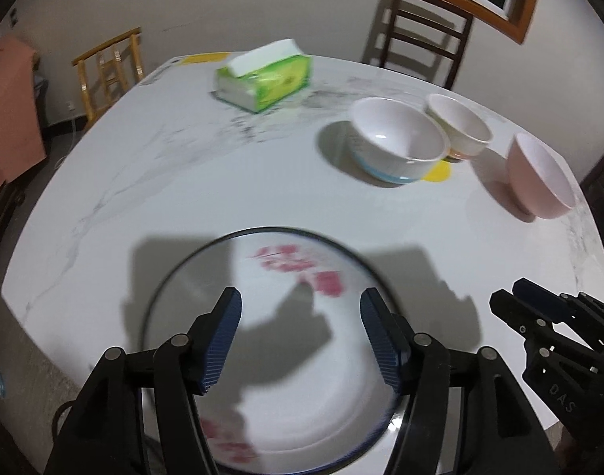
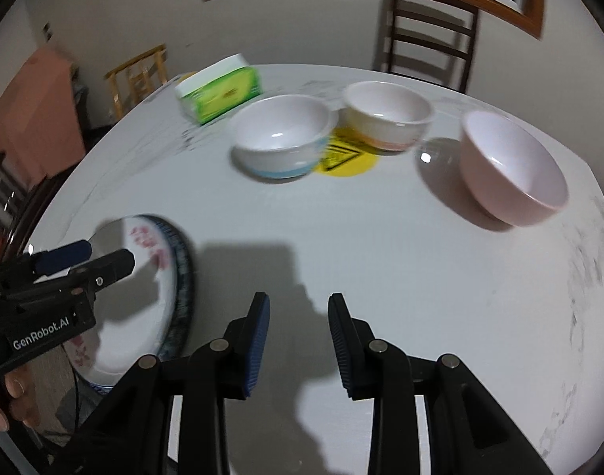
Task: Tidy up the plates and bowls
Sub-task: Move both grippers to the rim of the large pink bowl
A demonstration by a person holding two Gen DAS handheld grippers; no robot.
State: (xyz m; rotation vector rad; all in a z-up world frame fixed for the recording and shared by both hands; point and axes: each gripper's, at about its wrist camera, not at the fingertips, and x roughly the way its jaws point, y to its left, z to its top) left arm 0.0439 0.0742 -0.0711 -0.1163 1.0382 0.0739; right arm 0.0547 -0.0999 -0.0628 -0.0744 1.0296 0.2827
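Hanging over the near edge of the white marble tabletop (image 1: 183,182), the left hand-held gripper (image 1: 300,340) has its blue-padded jaws spread wide with nothing between them; directly under it lies a white plate (image 1: 286,407) with a dark rim and red flower prints, flat on the tabletop at the near edge. The right hand-held gripper (image 2: 298,346) hovers beside it, to the right of the plate, over bare tabletop; its jaws stand partly apart, narrower than the left pair, and pinch nothing. In the right wrist view a person's fingers (image 2: 12,403) wrap the left tool's handle at the lower left corner. Farther back, toward the right side, three bowls stand upright. A white bowl (image 2: 282,142) with a blue band near its base is the leftmost; a cream bowl (image 2: 387,118) with an orange band stands just behind and right of it, and the left wrist view shows the two very close, though whether they touch I cannot tell. Both sit at the edge of a round yellow sticker (image 2: 345,158) on the tabletop. A pink bowl (image 2: 511,166) stands apart from them near the right edge. A green and white tissue box (image 1: 264,77) lies at the far left of the tabletop. A dark wooden chair (image 1: 420,39) stands behind the tabletop, a light one (image 1: 109,67) at the far left.
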